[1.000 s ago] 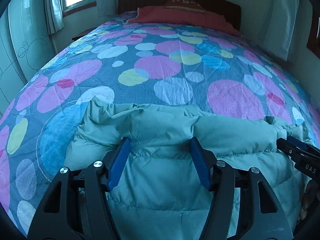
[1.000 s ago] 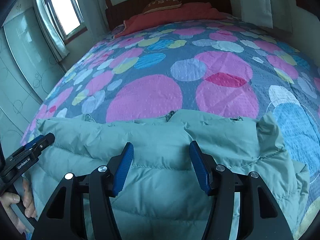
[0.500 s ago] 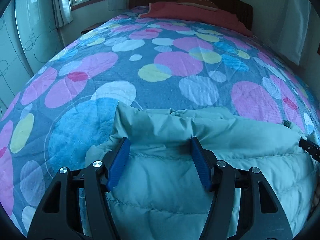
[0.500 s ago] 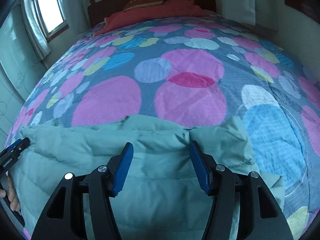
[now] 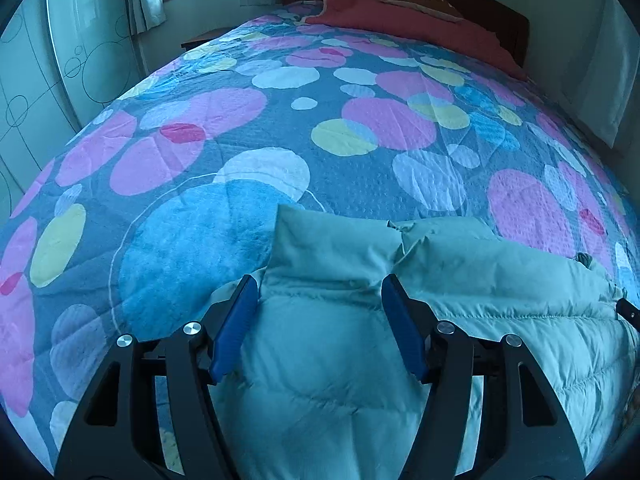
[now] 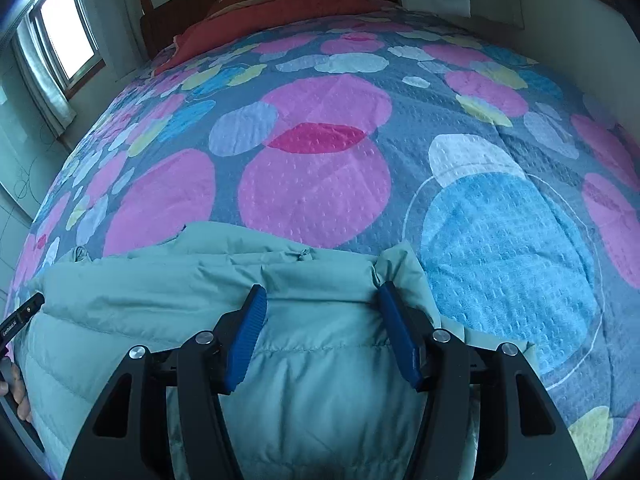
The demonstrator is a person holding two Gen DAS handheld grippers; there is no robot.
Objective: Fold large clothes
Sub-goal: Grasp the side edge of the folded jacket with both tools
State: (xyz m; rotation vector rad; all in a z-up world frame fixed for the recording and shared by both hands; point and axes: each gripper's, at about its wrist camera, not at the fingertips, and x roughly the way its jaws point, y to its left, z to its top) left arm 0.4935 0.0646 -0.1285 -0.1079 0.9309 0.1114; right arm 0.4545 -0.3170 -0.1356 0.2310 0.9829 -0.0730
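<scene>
my left gripper (image 5: 320, 312) is clenched on a thick fold at the left end of the pale green puffer jacket (image 5: 460, 280), which lies across the near edge of the spotted bedspread (image 5: 280, 120). my right gripper (image 6: 320, 320) clamps the fold at the jacket's right end, blue pads (image 6: 248, 336) pressing in.

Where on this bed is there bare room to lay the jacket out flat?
Free: the whole bedspread between the green puffer jacket and the red pillows at the headboard, plus a strip either side of the jacket. Crowded: only the near edge, where the jacket lies bunched.
</scene>
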